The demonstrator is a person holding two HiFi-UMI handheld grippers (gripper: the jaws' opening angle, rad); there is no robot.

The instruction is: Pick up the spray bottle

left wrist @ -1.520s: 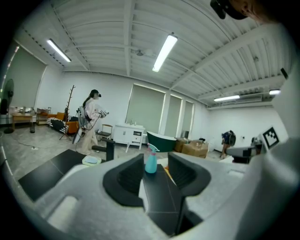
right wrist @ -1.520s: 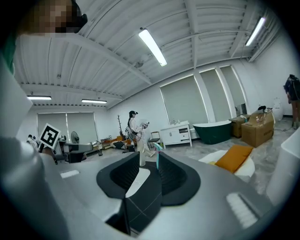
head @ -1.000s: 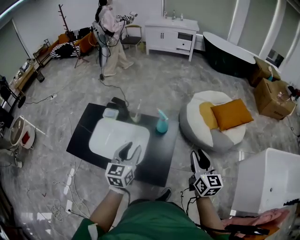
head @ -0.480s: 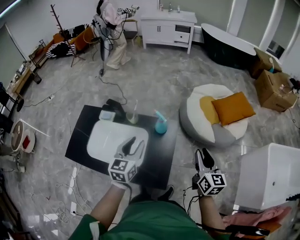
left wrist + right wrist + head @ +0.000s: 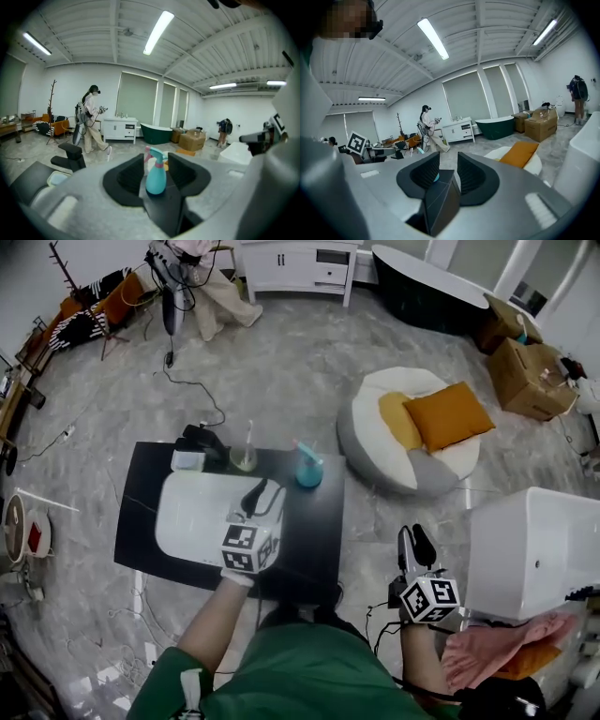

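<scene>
The teal spray bottle (image 5: 307,470) with a pink trigger stands upright on the black counter (image 5: 319,531), just right of the white sink (image 5: 192,517). My left gripper (image 5: 263,495) hovers over the sink's right part, open and empty, a short way short of the bottle. In the left gripper view the bottle (image 5: 155,176) shows between the two spread jaws, still beyond them. My right gripper (image 5: 415,544) hangs over the floor to the right of the counter, its jaws a narrow gap apart and holding nothing. A sliver of the teal bottle (image 5: 436,177) shows through that gap.
A cup with a toothbrush (image 5: 244,457), a soap dish (image 5: 187,460) and a black faucet (image 5: 201,438) sit behind the sink. A white beanbag with an orange cushion (image 5: 448,415) lies right of the counter, a white tub (image 5: 530,545) beside my right gripper. Cables (image 5: 187,385) cross the floor.
My left gripper has moved forward over the sink toward the spray bottle. The head view has shifted nearer the counter. The right gripper has stayed at about the same place.
</scene>
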